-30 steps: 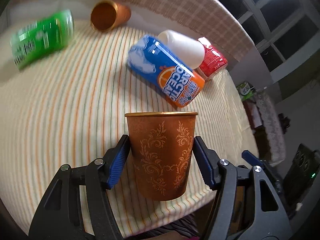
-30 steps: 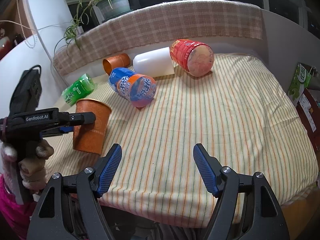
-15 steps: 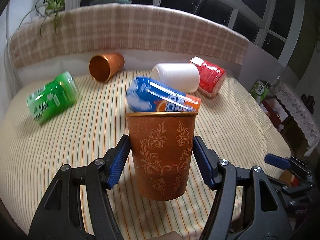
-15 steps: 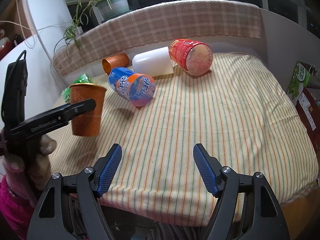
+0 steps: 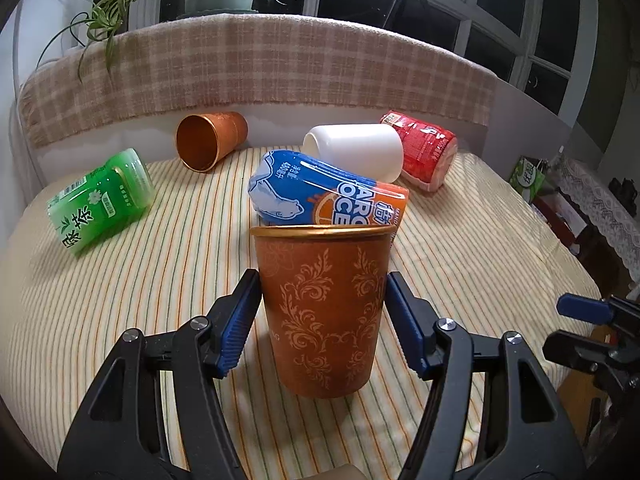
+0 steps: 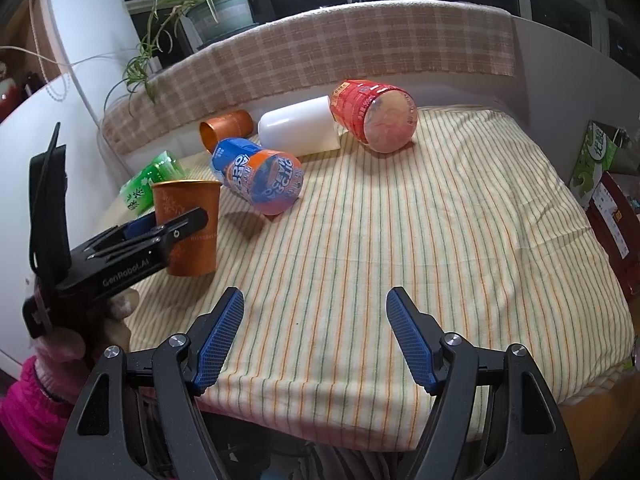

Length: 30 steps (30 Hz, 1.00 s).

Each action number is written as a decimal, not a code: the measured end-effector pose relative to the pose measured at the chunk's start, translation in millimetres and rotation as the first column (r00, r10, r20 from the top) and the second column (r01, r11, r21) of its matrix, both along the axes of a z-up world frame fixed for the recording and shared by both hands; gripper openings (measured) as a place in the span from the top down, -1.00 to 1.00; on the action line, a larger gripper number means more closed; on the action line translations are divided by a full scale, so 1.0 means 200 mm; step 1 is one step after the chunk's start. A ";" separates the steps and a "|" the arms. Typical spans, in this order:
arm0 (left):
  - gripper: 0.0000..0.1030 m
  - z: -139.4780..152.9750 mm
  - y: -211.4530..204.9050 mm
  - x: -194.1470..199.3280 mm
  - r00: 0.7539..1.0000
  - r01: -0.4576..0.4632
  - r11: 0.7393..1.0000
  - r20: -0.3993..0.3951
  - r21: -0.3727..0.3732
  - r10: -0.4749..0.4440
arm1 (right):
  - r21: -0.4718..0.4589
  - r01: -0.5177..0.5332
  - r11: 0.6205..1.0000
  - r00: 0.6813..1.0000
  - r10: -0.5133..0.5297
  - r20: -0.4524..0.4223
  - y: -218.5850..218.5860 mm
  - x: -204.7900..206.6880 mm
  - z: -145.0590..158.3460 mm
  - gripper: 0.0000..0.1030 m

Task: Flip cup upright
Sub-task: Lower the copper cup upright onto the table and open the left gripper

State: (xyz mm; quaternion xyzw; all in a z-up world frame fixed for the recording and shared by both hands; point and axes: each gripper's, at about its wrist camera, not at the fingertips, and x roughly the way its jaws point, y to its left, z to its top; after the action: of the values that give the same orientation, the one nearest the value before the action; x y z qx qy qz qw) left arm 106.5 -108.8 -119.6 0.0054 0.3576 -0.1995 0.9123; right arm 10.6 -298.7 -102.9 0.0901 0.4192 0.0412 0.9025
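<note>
Standing mouth-up near the striped cloth's front edge, the patterned orange cup looks righted. The left gripper flanks it, pads seemingly just off its walls; release is hard to confirm. The right gripper hangs wide, empty.

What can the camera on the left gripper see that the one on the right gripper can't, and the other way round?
Only the left wrist view shows the floral pattern on the patterned copper cup close up, with blue pads against both its sides.

Only the right wrist view shows the left gripper from outside, the person's gloved hand, and the right gripper open over bare striped cloth.

Both show the second copper cup, green bottle, blue bottle, white cup and red container, all lying on their sides.
</note>
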 end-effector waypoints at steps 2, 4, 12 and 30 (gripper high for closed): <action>-0.26 0.00 0.01 -0.02 1.000 0.007 1.000 0.001 0.006 -0.007 | -0.001 -0.007 1.000 1.000 0.007 0.002 0.01 0.00 0.01 -0.43; -0.26 0.01 0.01 -0.03 1.000 0.010 1.000 -0.004 0.006 -0.010 | -0.004 -0.011 1.000 1.000 0.011 0.005 0.02 0.00 0.01 -0.43; -0.26 0.01 0.04 -0.09 1.000 0.021 1.000 -0.020 0.007 -0.021 | 0.002 -0.019 1.000 1.000 0.019 0.004 0.04 0.00 0.01 -0.43; -0.40 0.00 0.05 -0.18 0.996 0.057 0.998 -0.063 0.002 -0.057 | -0.004 -0.032 0.999 0.999 0.032 0.020 0.07 -0.03 0.04 -0.43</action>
State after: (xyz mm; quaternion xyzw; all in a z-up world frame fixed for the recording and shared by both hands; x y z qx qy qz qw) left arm 70.7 -99.6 -118.6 0.0111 0.3864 -0.2247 0.8945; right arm 5.3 -284.7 -95.3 0.0811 0.4116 0.0559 0.9060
